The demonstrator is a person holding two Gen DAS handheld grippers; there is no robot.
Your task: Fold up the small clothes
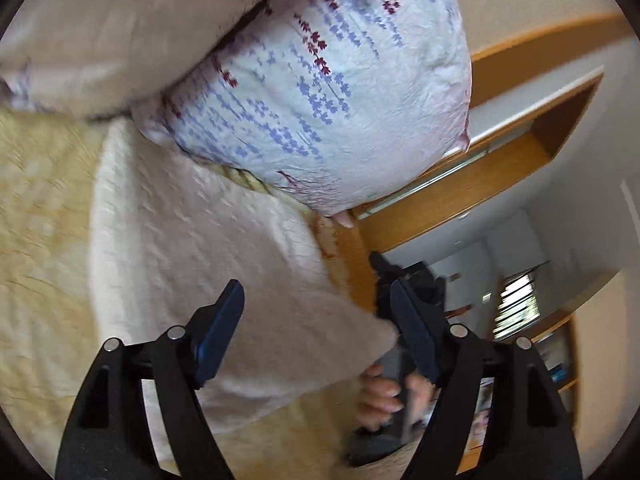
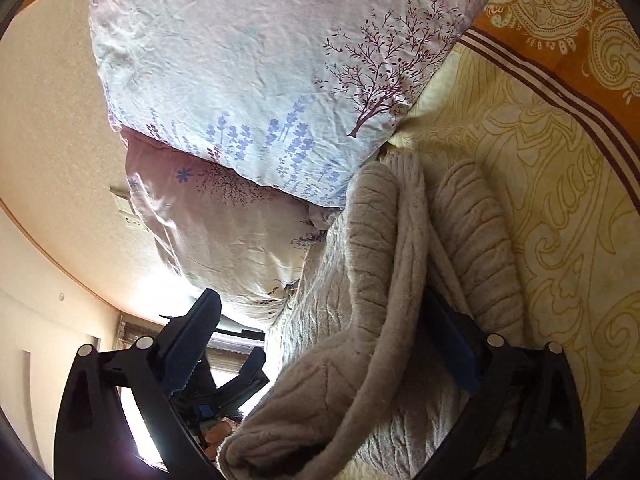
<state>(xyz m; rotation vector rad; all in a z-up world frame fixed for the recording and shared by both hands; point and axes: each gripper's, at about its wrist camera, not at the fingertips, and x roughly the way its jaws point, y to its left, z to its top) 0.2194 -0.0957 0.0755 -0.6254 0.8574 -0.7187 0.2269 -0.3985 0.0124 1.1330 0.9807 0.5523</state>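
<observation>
Left wrist view: left hand-held gripper (image 1: pixel 316 324) with jaws apart over a cream garment (image 1: pixel 192 248) on the bed.

Only this view shows the room: beyond the right jaw, a hand (image 1: pixel 380 400) grips the other tool's dark handle, with a wooden door frame (image 1: pixel 460 188) and a window behind; ahead, a floral pillow (image 1: pixel 320 92) sits just past the garment, whose corner lies between the jaws, unpinched. The right wrist view shows the right hand-held gripper (image 2: pixel 324 328) spread wide, its right jaw partly buried under a thick ribbed roll of the beige knit (image 2: pixel 384 280). Left of it the other gripper's fingers show; right of it, a yellow patterned bedspread (image 2: pixel 560 200); ahead, two stacked pillows.
</observation>
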